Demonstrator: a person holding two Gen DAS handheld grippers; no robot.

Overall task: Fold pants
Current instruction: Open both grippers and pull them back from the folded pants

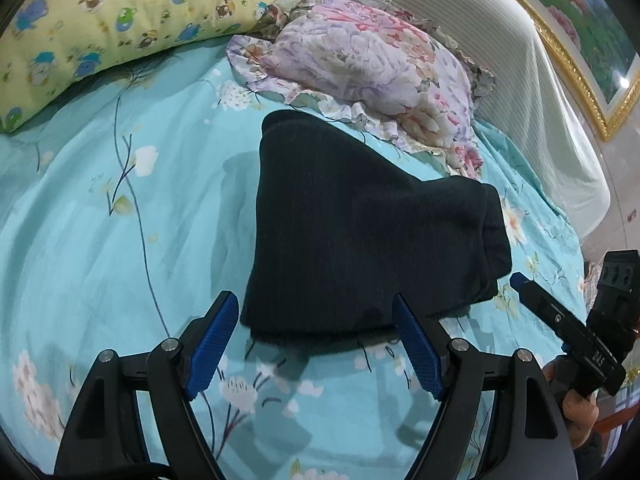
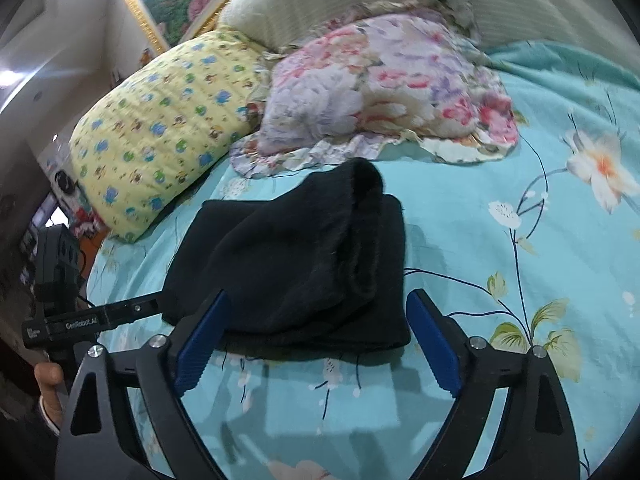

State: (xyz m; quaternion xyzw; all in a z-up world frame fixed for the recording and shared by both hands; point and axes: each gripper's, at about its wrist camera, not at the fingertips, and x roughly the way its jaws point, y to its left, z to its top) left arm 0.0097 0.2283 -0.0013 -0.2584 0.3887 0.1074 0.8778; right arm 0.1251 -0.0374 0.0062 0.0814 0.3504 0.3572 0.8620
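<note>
Pants (image 1: 360, 232): black, folded into a thick bundle. They lie on the sheet (image 1: 100, 240) near the middle of the bed, just in front of the floral pillow (image 1: 372, 64).
Top layer: in the right wrist view one folded edge (image 2: 360, 240) bulges up and is not flat.
Left gripper (image 1: 316, 344): jaws stand wide apart, nothing between the blue pads (image 1: 212, 344). It hangs over the sheet at the near edge of the pants; if one fingertip touches the cloth I cannot tell.
Right gripper (image 2: 316, 340): jaws also wide apart and holding nothing. The near edge of the pants lies just past its fingertips.
Hands: one hand (image 1: 576, 408) holds the right tool at the right border of the left view; the other hand (image 2: 48, 380) holds the left tool at the left border of the right view.
Sheet: turquoise with white flowers and thin branches.
Pillows: a yellow pillow (image 1: 100, 20) with small cartoon animals lies beside the floral one, at the head of the bed.
Wall: a picture in a gold frame (image 1: 580, 64) hangs behind the bed.
</note>
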